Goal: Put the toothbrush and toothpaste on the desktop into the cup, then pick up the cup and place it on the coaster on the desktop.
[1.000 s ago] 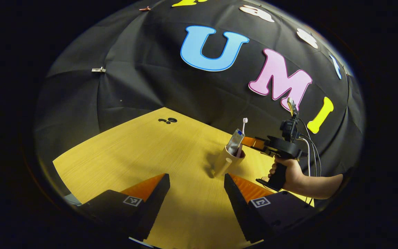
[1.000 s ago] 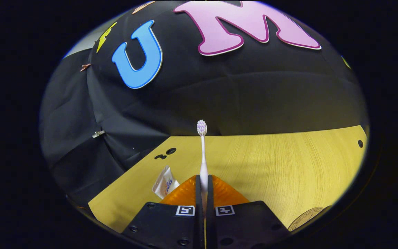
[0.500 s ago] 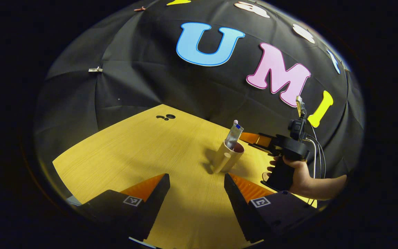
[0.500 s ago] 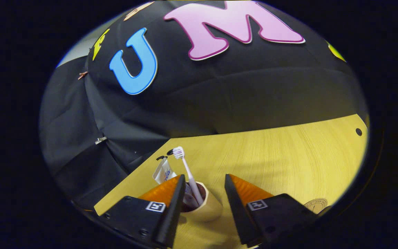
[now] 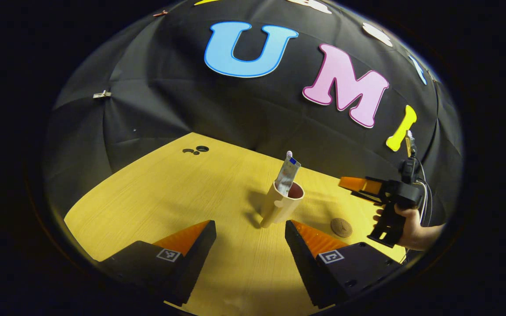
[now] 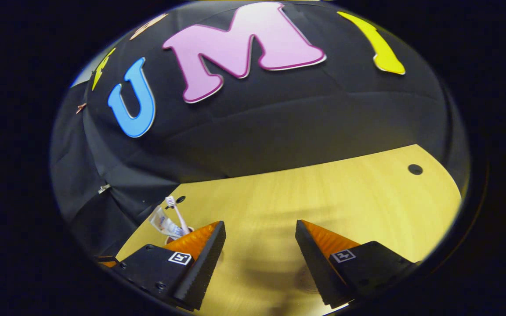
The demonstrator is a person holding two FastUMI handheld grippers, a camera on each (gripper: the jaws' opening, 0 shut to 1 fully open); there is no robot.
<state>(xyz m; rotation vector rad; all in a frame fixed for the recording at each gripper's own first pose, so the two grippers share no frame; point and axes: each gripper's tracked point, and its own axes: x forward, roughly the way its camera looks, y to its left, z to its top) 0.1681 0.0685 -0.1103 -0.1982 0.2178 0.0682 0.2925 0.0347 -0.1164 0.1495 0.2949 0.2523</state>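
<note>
Both items already stand in the cup [image 5: 282, 202]: the toothpaste tube [image 5: 287, 175] leans up out of its mouth, and in the right gripper view we see the toothbrush [image 6: 175, 210] beside the tube. By our reading, the first half of the task is finished and the lift to the coaster [image 5: 341, 226] is the step in hand.

Our left claw [image 5: 250, 237] is spread wide and holds nothing, with the cup just beyond its fingertips and roughly on its centre line. Our right claw [image 6: 260, 239] is also spread and empty; in the left gripper view it hangs well to the right of the cup, past the coaster, held by a hand [image 5: 411, 221].

We judge the next move calls for one claw to come in level around the cup's wall, below the rim, and press on both sides without knocking the tube or brush. The cup looks tall and narrow, so we expect it could tip under a high or off-centre pinch.

For room, the surface [image 5: 169, 193] around the cup is bare on every side, and the coaster lies near the cup, to its right. Behind the cup, the surface ends at the black cloth wall, so we have less margin there.
</note>
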